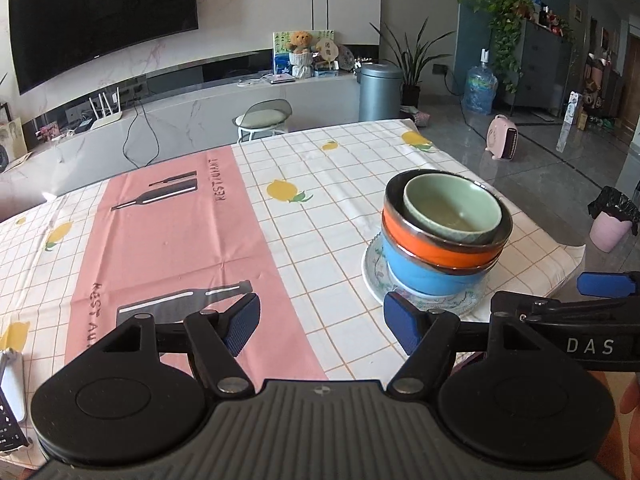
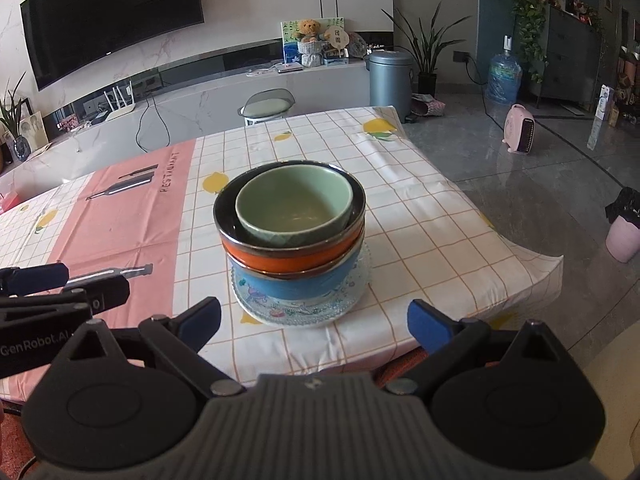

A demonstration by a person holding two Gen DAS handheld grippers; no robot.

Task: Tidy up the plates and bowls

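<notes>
A stack of dishes sits on the table (image 2: pixel 440 216), on the white checked cloth, close to the near right corner. At the bottom is a patterned plate (image 2: pixel 300 312). On the plate stands a blue bowl (image 2: pixel 296 284), in that an orange bowl (image 2: pixel 288 258), and on top a small green bowl (image 2: pixel 294 204). They go from big to small, so each one fits inside the one under it and the pile takes up little room. The green bowl leans a bit toward the back of the stack — it does not sit flat.

The right gripper (image 2: pixel 314 322) is just in front of the stack, near the table edge. Its blue fingers (image 2: pixel 426 326) are spread wide, with nothing between them. The left gripper (image 1: pixel 320 322) is in front of the stack and off to its left, over the pink strip (image 1: pixel 176 240) of the cloth. Its fingers are spread apart too, and hold nothing.

The sorting looks about done — nothing else is loose near the stack.
</notes>
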